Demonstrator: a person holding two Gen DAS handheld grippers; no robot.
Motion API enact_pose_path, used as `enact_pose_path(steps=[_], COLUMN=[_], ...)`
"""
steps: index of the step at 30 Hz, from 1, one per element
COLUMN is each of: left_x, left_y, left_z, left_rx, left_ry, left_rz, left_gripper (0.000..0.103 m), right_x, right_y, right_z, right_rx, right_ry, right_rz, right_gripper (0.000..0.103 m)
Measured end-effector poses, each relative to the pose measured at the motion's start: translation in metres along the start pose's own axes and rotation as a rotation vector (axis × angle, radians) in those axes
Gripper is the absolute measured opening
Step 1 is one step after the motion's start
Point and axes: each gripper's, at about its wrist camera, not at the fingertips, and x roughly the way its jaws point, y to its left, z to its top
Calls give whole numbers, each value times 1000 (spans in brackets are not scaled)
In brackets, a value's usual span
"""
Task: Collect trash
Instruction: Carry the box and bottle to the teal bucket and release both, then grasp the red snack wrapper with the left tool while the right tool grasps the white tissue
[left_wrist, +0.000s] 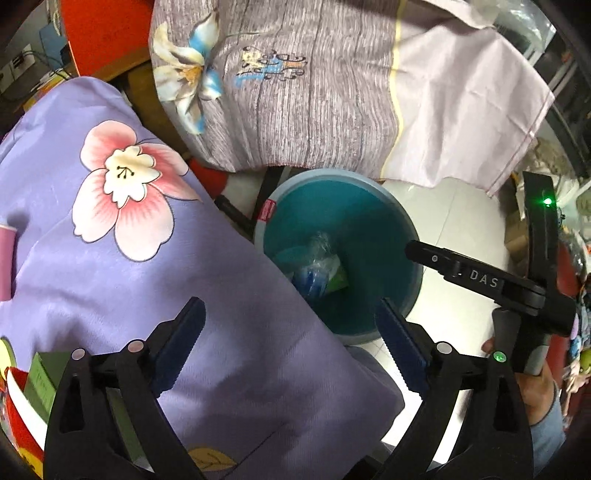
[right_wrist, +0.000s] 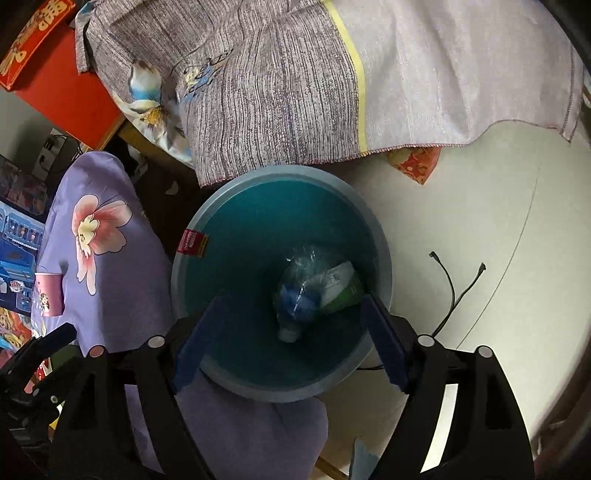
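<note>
Down in the teal bin (right_wrist: 236, 236): crushed bottle (right_wrist: 295, 295) and green-white pack (right_wrist: 341, 286) binned | both hand-held grippers, left (left_wrist: 291, 343) and right (right_wrist: 291, 336), spread, empty | pink cup (right_wrist: 48, 291) on purple cloth (right_wrist: 110, 280) possibly left

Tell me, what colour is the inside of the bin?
Teal inside the bin, seen best in the right wrist view.

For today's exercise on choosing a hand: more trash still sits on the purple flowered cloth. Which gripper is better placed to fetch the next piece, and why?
Probably the left gripper. Its open, empty jaws hang over the purple cloth, near the green box. The right gripper hangs, open and empty, over the bin holding the plastic bottle.
</note>
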Motion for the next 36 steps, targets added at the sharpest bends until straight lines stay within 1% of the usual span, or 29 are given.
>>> enact_pose_path(steps=[4,9,17,23,27,33,36], left_x=[-14,-33,-70,-96,-109,-148,-160], left_y=[6,17,36,54,76,126,150], left_z=[-10,-24,-55,-79,-97,-127,-142], left_rx=[-13,-32,-55,-65,-91,-178,-219], left_ry=[-16,-37,-85,-122,-132,-183,-192], left_rz=[1,21,50,91,125,173,204], left_gripper=[95,96,96,96,96,96,96], right_x=[-7,-18,-37,-44,-45,-51,-52], right_y=[6,21,65,92,113,153,175], right_z=[-6,-14,-36,-53,-64,-80,-89], right_rx=[-8,-35,-105,-145,-177,-270,-312], right_ry=[10,6,-9,-12,7,16,18], right_rz=[-2,1,34,42,53,68,79], right_gripper=[79,80,82,82,82,82,82])
